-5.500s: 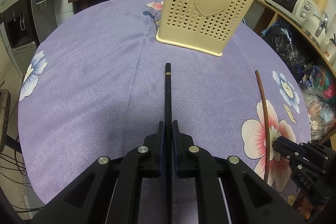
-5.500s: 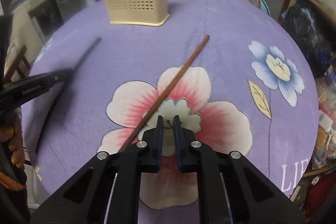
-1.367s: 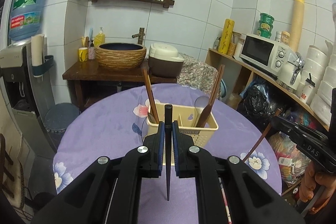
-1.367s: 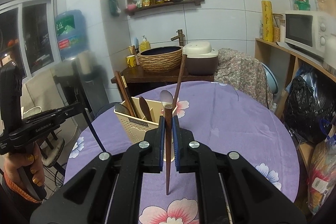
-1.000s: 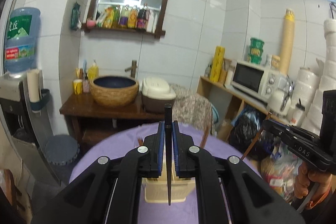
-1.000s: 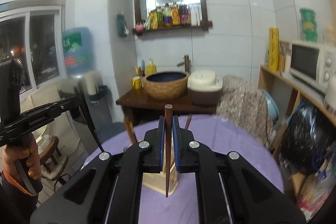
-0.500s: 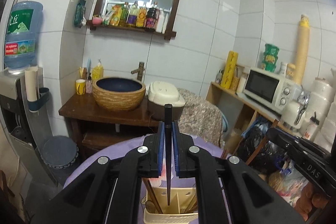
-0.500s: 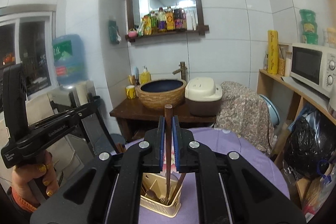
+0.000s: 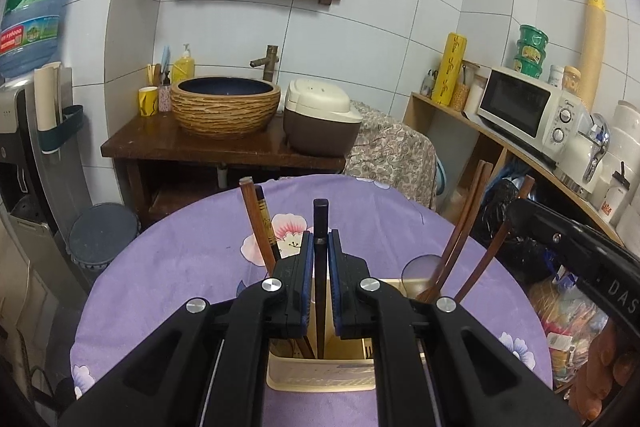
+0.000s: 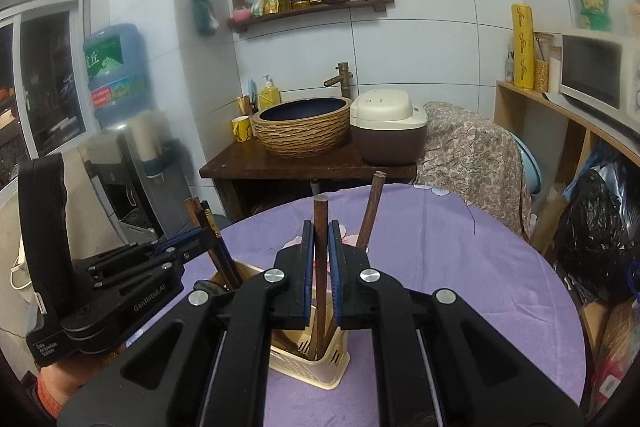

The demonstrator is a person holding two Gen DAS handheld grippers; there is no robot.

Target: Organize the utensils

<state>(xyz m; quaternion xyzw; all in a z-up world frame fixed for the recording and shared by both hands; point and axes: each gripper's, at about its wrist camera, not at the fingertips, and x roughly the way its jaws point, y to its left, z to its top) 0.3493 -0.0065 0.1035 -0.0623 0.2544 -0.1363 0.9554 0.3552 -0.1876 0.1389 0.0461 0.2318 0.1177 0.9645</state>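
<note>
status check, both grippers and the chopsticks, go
Left gripper shut on black chopstick, right gripper shut on brown chopstick. Both tips over utensil basket. Nothing blocking.

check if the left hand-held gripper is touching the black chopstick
Touching: the left wrist view shows the left hand-held gripper with both blue pads pressed against the thin black chopstick.

Change record: two chopsticks, table to holder

Black chopstick (image 9: 321, 267), flat on the purple tablecloth (image 9: 180, 259) some seconds ago, now stands upright in the left gripper (image 9: 320, 283), its lower end down inside the cream utensil holder (image 9: 320, 375). Brown chopstick (image 10: 320, 267), formerly flat across the cloth's flower print, is likewise upright in the right gripper (image 10: 320, 279), its tip in the same holder. Both grippers, a second ago high above the holder, are lower now and close over its open top.
</note>
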